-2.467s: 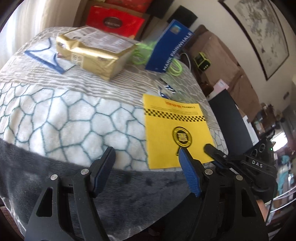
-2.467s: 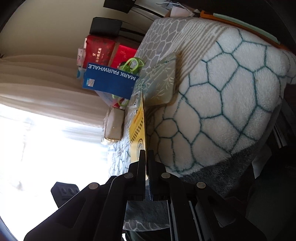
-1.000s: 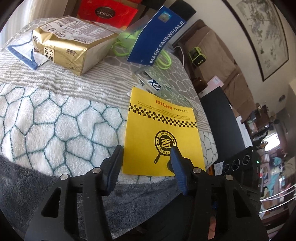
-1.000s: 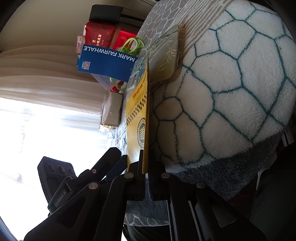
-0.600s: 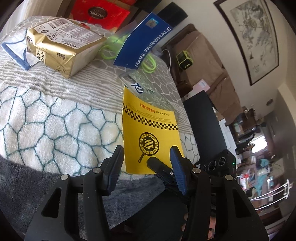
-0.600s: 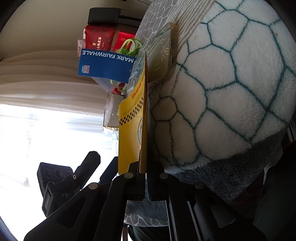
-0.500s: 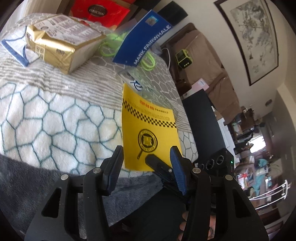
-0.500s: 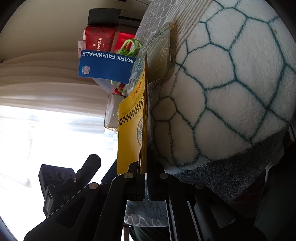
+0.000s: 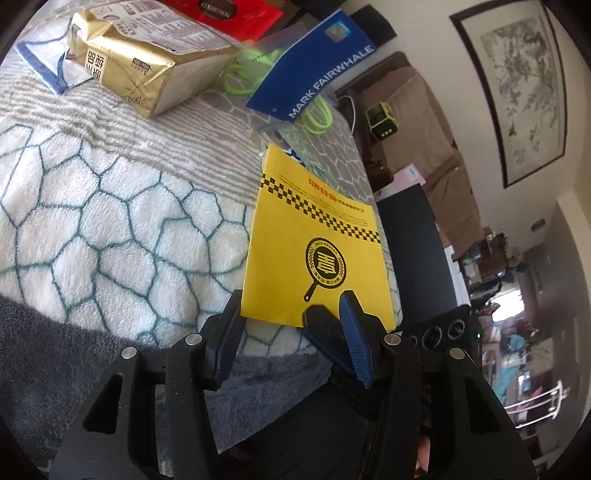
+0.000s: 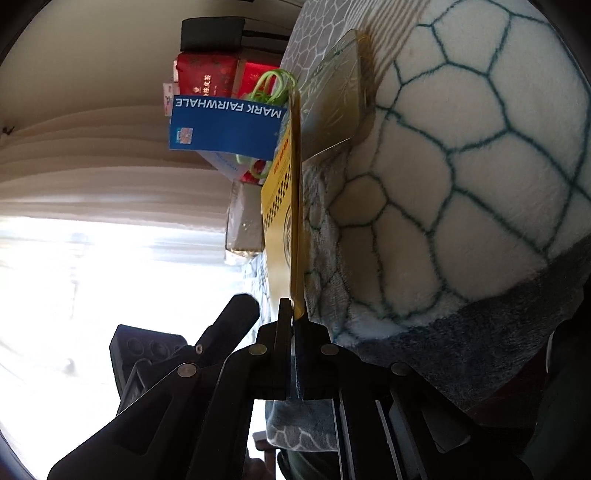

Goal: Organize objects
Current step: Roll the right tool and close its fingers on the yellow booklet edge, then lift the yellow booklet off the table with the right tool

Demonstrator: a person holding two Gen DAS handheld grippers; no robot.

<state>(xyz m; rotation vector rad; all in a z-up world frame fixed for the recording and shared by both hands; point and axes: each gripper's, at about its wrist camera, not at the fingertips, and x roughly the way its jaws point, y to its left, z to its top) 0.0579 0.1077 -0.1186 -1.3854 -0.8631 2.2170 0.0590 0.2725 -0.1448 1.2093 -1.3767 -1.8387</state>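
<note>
A yellow booklet (image 9: pixel 317 243) with a checkered band and a pan logo hangs over the near right part of the patterned blanket (image 9: pixel 92 221). My right gripper (image 10: pixel 293 314) is shut on its near edge, and the booklet (image 10: pixel 284 229) shows edge-on there. In the left wrist view the right gripper (image 9: pixel 314 315) pinches that edge from below. My left gripper (image 9: pixel 291 321) stands open, half wide, with its blue pads on either side of the booklet's near edge and not pressing on it. One of the left fingers (image 10: pixel 240 306) shows beside the booklet.
At the back lie a gold packet (image 9: pixel 140 62), a blue-edged paper (image 9: pixel 40 70), green cords (image 9: pixel 240 74), a blue card (image 9: pixel 314 62) and a red box (image 9: pixel 229 11). A clear packet (image 10: pixel 332 103) lies behind the booklet. A black chair back (image 9: pixel 413 251) stands right of the blanket.
The booklet, flat on the blanket earlier, has been raised at its near edge by the right gripper and drawn between the left fingers. The left gripper narrowed early, then held.
</note>
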